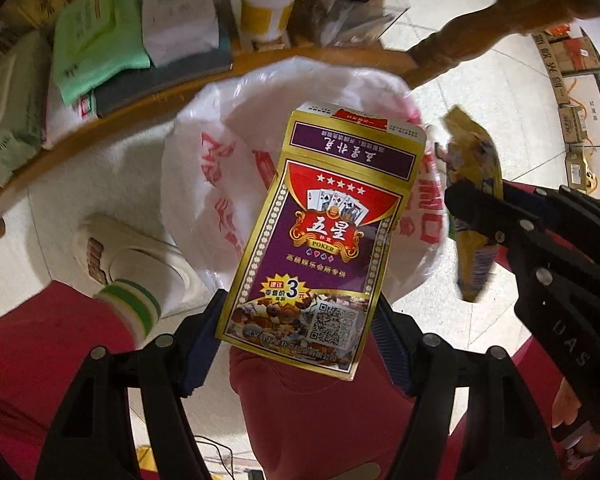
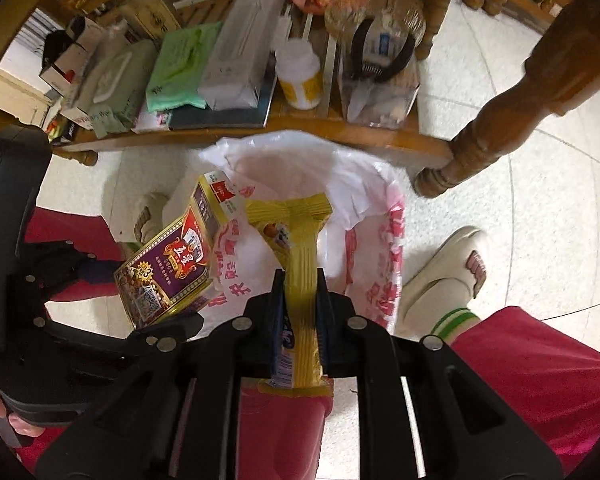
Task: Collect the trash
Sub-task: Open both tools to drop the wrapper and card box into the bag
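Observation:
My left gripper (image 1: 296, 312) is shut on a purple and gold playing-card box (image 1: 324, 232) and holds it over the open white bin bag (image 1: 220, 152) with red print. The box also shows in the right wrist view (image 2: 172, 264), at the bag's left rim. My right gripper (image 2: 300, 280) is shut on a yellow snack wrapper (image 2: 300, 248) above the same bag (image 2: 340, 192). In the left wrist view the right gripper (image 1: 476, 208) and wrapper (image 1: 476, 184) hang at the bag's right side.
A low wooden table shelf (image 2: 260, 124) behind the bag holds wipes packs, a white and yellow bottle (image 2: 300, 76) and a clear bag. A table leg (image 2: 480, 148) stands right of the bag. The person's slippered feet (image 2: 444, 276) and red trousers flank it.

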`<state>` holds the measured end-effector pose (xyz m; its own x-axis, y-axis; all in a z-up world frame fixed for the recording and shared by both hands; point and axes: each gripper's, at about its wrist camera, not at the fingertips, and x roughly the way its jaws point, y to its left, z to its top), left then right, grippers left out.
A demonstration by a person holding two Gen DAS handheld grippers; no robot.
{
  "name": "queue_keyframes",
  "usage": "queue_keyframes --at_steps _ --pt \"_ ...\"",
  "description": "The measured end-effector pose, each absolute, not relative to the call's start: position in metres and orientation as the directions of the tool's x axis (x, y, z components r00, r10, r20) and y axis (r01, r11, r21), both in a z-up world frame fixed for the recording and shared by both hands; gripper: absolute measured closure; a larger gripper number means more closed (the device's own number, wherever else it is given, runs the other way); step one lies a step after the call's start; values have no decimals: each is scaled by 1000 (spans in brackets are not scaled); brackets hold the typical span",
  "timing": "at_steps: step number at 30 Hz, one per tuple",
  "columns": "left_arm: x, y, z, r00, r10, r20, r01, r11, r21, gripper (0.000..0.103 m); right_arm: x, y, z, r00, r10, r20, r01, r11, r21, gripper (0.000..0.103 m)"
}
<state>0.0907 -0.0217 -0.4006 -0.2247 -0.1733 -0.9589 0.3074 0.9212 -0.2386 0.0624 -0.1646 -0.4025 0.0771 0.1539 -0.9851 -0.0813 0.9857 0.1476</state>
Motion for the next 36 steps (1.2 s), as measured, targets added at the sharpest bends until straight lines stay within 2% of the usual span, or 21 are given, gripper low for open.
queue_keyframes --at_steps 9,20,21,23,24,25,36 --pt "100 -23 -434 -295 -151 -944 270 934 -234 35 73 -168 -432 16 177 -984 -46 983 176 89" --pt "102 -26 -444 -331 -127 -935 259 940 -220 33 77 -167 -443 -15 189 -982 -43 981 189 89" --pt "103 -26 -445 -334 -125 -934 261 940 -219 29 77 -167 -443 -16 191 -981 -42 981 191 87" --pt "103 -26 -444 -331 -124 -936 267 939 -219 25 77 -167 -444 -16 189 -982 -43 981 190 74" --pt "103 -27 -442 -327 -120 -937 273 938 -216 23 77 -167 -444 -13 183 -983 -42 982 184 55" --pt "103 -27 -442 -325 -115 -939 277 938 -210 20 77 -167 -443 -5 178 -984 -38 983 178 47" --pt "104 -25 -438 -313 -117 -942 276 938 -208 20 78 -167 -441 1 174 -985 -39 984 174 47"
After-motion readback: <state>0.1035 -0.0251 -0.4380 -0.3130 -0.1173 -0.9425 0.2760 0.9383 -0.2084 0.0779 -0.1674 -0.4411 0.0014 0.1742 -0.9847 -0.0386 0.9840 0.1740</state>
